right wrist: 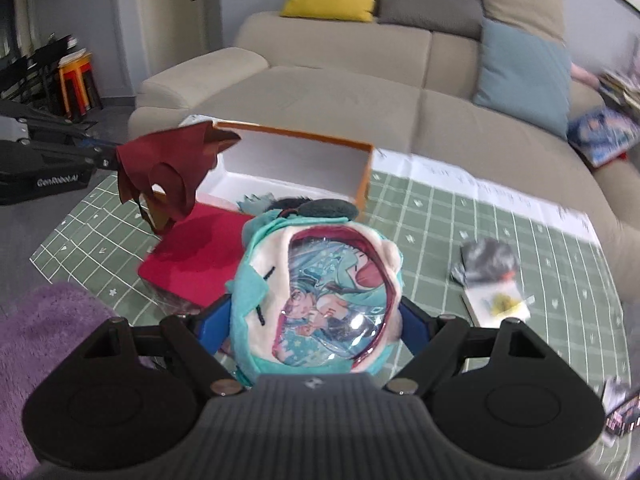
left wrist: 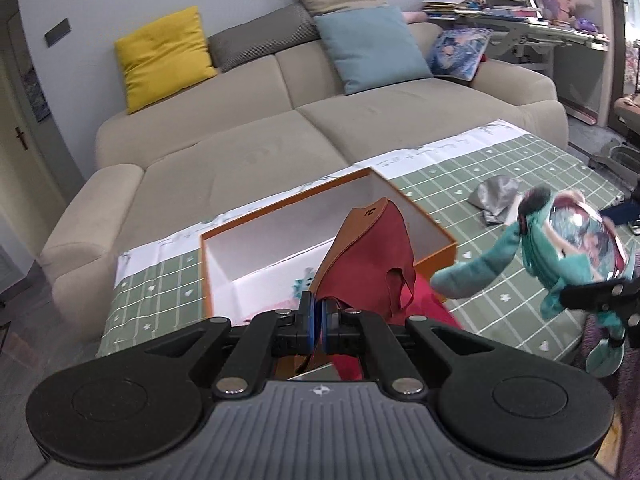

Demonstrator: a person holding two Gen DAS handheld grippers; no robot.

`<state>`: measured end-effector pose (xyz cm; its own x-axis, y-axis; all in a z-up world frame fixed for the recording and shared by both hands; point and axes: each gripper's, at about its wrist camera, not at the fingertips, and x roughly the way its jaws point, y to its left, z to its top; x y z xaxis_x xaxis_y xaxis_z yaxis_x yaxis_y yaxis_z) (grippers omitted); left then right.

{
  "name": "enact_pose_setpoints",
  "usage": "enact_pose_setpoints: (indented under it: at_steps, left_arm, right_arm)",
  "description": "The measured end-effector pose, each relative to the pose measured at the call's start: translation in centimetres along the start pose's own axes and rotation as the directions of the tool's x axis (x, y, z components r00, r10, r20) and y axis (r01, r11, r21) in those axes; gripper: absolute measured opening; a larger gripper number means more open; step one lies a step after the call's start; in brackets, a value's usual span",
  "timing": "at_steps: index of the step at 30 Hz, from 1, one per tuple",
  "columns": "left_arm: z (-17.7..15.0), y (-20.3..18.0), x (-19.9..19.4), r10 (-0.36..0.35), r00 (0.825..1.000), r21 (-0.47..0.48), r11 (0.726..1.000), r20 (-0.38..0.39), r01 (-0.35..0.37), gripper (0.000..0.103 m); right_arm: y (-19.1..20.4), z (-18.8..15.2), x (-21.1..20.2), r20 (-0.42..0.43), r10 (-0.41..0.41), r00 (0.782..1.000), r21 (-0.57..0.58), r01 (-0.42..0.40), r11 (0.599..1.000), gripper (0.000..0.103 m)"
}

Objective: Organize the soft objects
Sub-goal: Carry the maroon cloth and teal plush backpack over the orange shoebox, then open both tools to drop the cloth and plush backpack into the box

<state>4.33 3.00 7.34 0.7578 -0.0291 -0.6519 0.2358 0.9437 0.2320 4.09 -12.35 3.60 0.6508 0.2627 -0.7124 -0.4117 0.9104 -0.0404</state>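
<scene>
While the left gripper (left wrist: 317, 312) has its 2 blue pads pinched together on a dark red leather piece (left wrist: 372, 260), that piece sticks up in the air just in front of the open orange box (left wrist: 434, 258). From the right wrist view the same leather thing hangs off the left fingertips, above the near-left corner of the box and over a bright red pouch (right wrist: 188, 256) lying on the table.

Right gripper (right wrist: 316, 320) is spread fairly wide, squeezing a round teal plush bag (right wrist: 320, 296) between its blue pads, so both sides are pressing on it. The bag has a clear window with an anime print, and it's lifted off the table, just to the right of the box in the left wrist view.

Box is white inside; a bit of teal stuff shows at its near edge, can't tell what it is. Everything sits on a green grid tablecloth (left wrist: 520, 280). A crumpled silver pouch (left wrist: 496, 198) lies further right on it, well apart from the box. Purple fuzzy fabric (right wrist: 44, 328) sits at the near-left corner in the right view. Beige sofa (left wrist: 280, 132) with cushions is right behind the table.
</scene>
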Motion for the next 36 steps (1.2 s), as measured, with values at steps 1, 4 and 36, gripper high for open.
enact_pose_setpoints:
  at_steps: [1, 4, 36]
  left_arm:
    - [-0.1, 0.5, 0.0, 0.006, 1.000, -0.003, 1.000, -0.001, -0.006, 0.003]
    - [-0.1, 1.7, 0.4, 0.026, 1.000, -0.005, 1.000, -0.003, -0.026, 0.003]
    - [2.0, 8.6, 20.0, 0.078, 0.970, -0.038, 0.995, -0.230, -0.089, 0.003]
  right_arm:
    - [0.3, 0.6, 0.2, 0.005, 0.002, 1.000, -0.015, -0.002, 1.000, 0.083]
    - [0.8, 2.7, 0.8, 0.029, 0.010, 1.000, -0.053, -0.008, 0.999, 0.083]
    - [0.6, 16.0, 29.8, -0.243, 0.062, 0.968, -0.102, -0.089, 0.991, 0.083]
